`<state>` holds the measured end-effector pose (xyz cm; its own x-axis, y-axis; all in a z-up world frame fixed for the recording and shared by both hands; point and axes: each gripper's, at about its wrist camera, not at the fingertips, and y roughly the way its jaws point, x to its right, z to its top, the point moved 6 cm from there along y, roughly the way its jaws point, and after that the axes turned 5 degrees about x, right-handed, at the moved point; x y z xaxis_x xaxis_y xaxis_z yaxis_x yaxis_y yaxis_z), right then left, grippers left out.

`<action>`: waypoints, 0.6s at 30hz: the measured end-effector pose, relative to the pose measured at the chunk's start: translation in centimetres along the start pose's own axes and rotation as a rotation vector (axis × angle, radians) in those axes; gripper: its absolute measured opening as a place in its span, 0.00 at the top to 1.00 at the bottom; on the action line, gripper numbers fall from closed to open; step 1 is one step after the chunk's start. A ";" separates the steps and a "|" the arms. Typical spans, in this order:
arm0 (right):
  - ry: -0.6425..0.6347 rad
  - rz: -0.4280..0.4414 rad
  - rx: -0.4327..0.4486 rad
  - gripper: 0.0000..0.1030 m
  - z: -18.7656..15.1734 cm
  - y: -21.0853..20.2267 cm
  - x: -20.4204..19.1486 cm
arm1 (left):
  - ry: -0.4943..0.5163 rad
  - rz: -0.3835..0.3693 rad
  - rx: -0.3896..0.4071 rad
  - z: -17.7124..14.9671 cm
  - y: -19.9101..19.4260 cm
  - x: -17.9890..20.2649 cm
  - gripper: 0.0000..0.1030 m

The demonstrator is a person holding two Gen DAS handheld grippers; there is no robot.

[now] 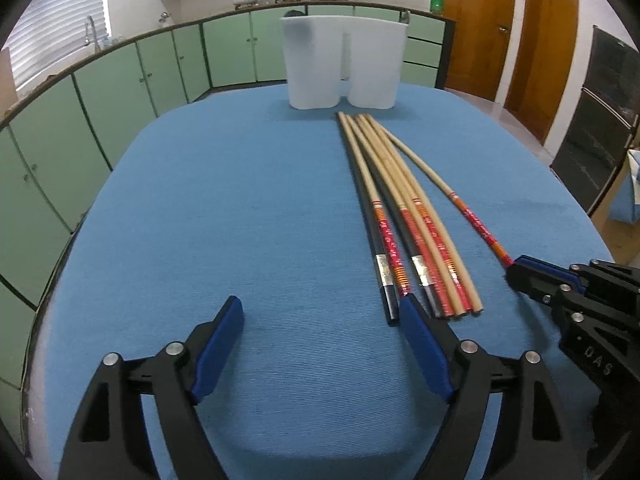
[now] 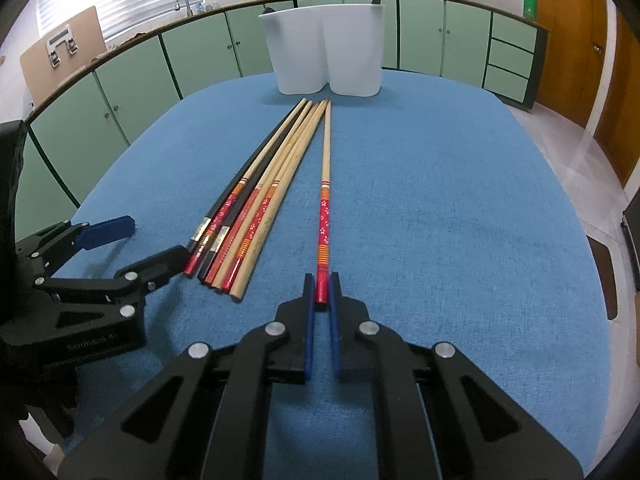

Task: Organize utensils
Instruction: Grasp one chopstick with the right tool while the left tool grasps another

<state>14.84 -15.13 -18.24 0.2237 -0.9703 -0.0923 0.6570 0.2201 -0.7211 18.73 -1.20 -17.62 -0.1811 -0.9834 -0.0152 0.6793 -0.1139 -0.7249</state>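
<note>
Several long chopsticks [image 1: 404, 216] [image 2: 256, 200], wooden with red patterned ends and some black, lie bundled on the blue table. One red-ended chopstick [image 2: 325, 208] [image 1: 452, 196] lies apart to their right. My right gripper [image 2: 321, 286] [image 1: 516, 270] is shut on its red end. My left gripper [image 1: 320, 314] [image 2: 156, 244] stands open at the near end of the bundle, its right finger [image 1: 420, 332] against the chopstick ends, nothing between its pads. A white two-lobed holder [image 1: 342, 64] [image 2: 326, 50] stands at the far side of the table.
The blue cloth-covered table [image 1: 240, 220] [image 2: 460, 220] ends in a rounded edge. Green cabinets [image 1: 120, 92] with a counter, sink tap and pots run behind it. Wooden doors [image 1: 508, 32] are at the right.
</note>
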 end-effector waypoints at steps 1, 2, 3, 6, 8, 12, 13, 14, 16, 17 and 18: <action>-0.001 -0.001 0.000 0.94 0.0 0.0 0.0 | -0.001 0.004 0.001 0.0 0.0 -0.1 0.23; -0.003 -0.001 0.000 0.94 0.0 0.0 0.0 | -0.002 0.007 0.002 0.0 -0.1 -0.1 0.23; -0.002 0.000 0.000 0.94 0.0 0.0 0.0 | -0.001 0.008 0.002 0.0 -0.1 -0.1 0.23; 0.003 0.006 0.000 0.94 -0.1 0.0 0.2 | 0.005 -0.002 -0.006 -0.2 0.0 0.3 0.23; 0.004 0.006 -0.002 0.94 -0.1 0.0 0.2 | 0.014 0.004 -0.013 -0.3 0.2 0.4 0.23; -0.004 0.000 -0.003 0.93 -0.1 0.1 0.1 | 0.007 0.005 -0.019 -0.2 0.4 0.3 0.24; -0.004 0.000 -0.002 0.93 -0.1 0.1 0.1 | 0.007 0.006 -0.019 -0.2 0.3 0.3 0.24; -0.003 0.001 -0.002 0.93 -0.1 0.1 0.1 | 0.005 0.007 -0.018 -0.2 0.3 0.3 0.24; -0.001 0.004 -0.002 0.93 -0.1 0.1 0.1 | 0.002 0.002 -0.015 -0.3 0.3 0.4 0.31; 0.001 0.006 -0.001 0.93 -0.1 0.1 0.1 | 0.003 -0.003 -0.011 -0.2 0.2 0.5 0.35; 0.002 0.007 -0.001 0.93 -0.1 0.1 0.1 | 0.003 -0.008 -0.005 -0.2 0.1 0.7 0.46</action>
<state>14.88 -15.20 -18.40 0.2267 -0.9689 -0.0987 0.6545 0.2266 -0.7213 18.50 -1.84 -17.80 -0.1882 -0.9821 -0.0116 0.6744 -0.1206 -0.7284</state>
